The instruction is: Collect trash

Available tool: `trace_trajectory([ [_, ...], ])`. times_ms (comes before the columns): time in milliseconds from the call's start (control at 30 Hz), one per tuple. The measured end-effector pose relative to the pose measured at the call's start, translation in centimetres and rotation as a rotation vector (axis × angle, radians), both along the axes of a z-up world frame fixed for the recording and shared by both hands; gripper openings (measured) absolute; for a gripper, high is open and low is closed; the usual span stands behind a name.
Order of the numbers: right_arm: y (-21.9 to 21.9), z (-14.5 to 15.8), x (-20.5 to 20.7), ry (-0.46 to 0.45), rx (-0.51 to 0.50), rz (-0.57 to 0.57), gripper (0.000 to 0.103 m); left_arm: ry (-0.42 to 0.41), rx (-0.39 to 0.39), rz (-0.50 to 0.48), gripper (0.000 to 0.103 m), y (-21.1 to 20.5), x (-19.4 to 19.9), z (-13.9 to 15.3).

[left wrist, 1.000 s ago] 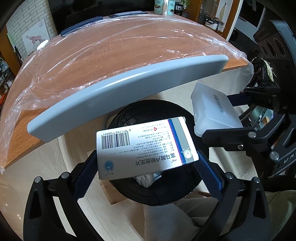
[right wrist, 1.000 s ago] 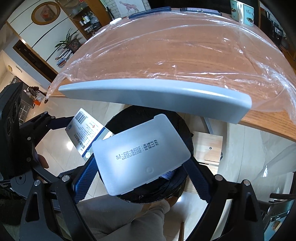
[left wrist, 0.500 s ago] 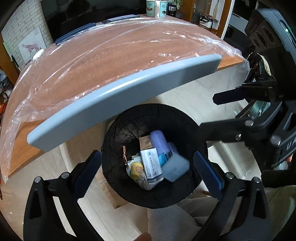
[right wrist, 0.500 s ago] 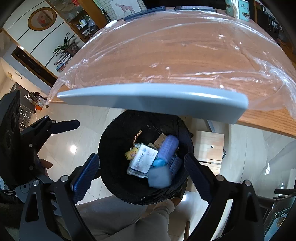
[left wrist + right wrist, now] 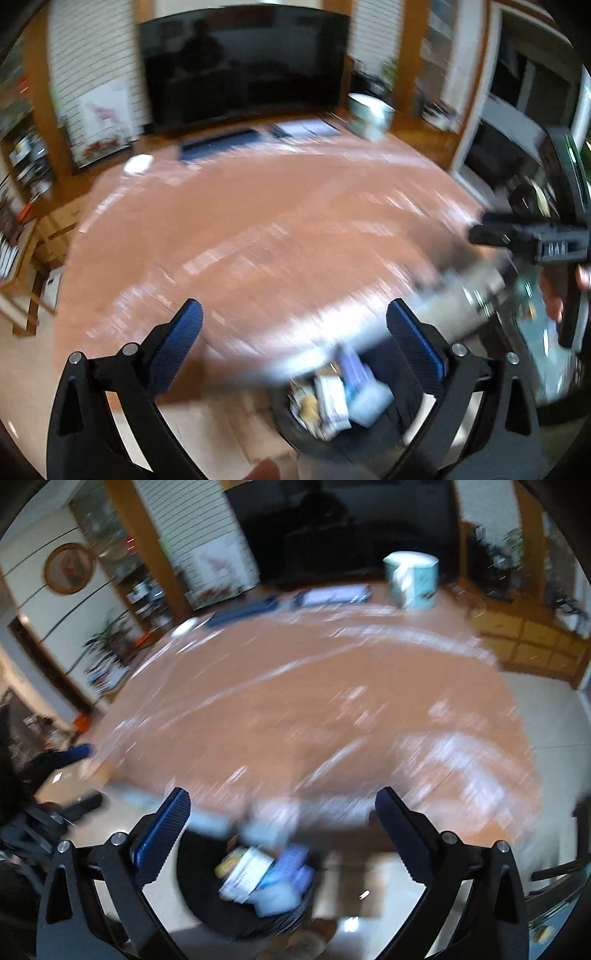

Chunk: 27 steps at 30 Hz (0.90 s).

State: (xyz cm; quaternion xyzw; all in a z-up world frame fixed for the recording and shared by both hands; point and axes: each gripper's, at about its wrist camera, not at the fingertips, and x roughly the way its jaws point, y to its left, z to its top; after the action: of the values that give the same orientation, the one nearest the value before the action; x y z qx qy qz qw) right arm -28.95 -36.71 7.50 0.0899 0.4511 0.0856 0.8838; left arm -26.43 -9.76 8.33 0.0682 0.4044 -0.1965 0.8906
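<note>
Both views are motion-blurred. A black trash bin (image 5: 384, 435) stands on the floor below the table edge, holding a white medicine box (image 5: 330, 400), a pale plastic case (image 5: 369, 400) and other scraps; it also shows in the right wrist view (image 5: 207, 904). My left gripper (image 5: 295, 321) is open and empty, above and behind the bin. My right gripper (image 5: 282, 812) is open and empty, also above the bin, and appears at the right of the left view (image 5: 517, 240).
A wooden table under clear plastic film (image 5: 258, 229) fills the middle of both views. At its far edge are a teal tissue roll (image 5: 412, 579), a phone (image 5: 332, 595), a dark flat bar (image 5: 218, 142) and a big black screen (image 5: 240, 62). Tiled floor lies around.
Both grippers let go of the medicine box and plastic case, which fell into the bin. Both then tilted up fast from the bin toward the tabletop.
</note>
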Motion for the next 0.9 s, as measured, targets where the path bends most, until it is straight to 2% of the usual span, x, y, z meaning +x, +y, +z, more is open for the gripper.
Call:
trace_trajectory([
  [233, -4.7, -0.9, 8.7, -0.032, -0.100, -0.126, 0.099, -0.009, -0.037, 0.232, 0.100, 5.6, 10.4, -0.3],
  [333, -6.5, -2.4, 12.4, -0.012, -0.133, -0.172, 0.099, 0.000, -0.015, 0.290, 0.100, 7.0, 14.5, -1.2],
  [500, -8.7, -4.3, 17.0, 0.007, -0.157, -0.225, 0.099, 0.030, 0.026, 0.334, 0.100, 8.2, 19.5, -3.3],
  [700, -10.1, -6.3, 19.9, 0.045, -0.176, -0.248, 0.099, 0.087, 0.028, 0.385, 0.100, 9.7, 22.6, -5.5],
  [900, -10.9, -6.9, 20.7, 0.031, -0.185, -0.268, 0.099, 0.098, 0.044, 0.386, 0.100, 9.7, 23.8, -6.6],
])
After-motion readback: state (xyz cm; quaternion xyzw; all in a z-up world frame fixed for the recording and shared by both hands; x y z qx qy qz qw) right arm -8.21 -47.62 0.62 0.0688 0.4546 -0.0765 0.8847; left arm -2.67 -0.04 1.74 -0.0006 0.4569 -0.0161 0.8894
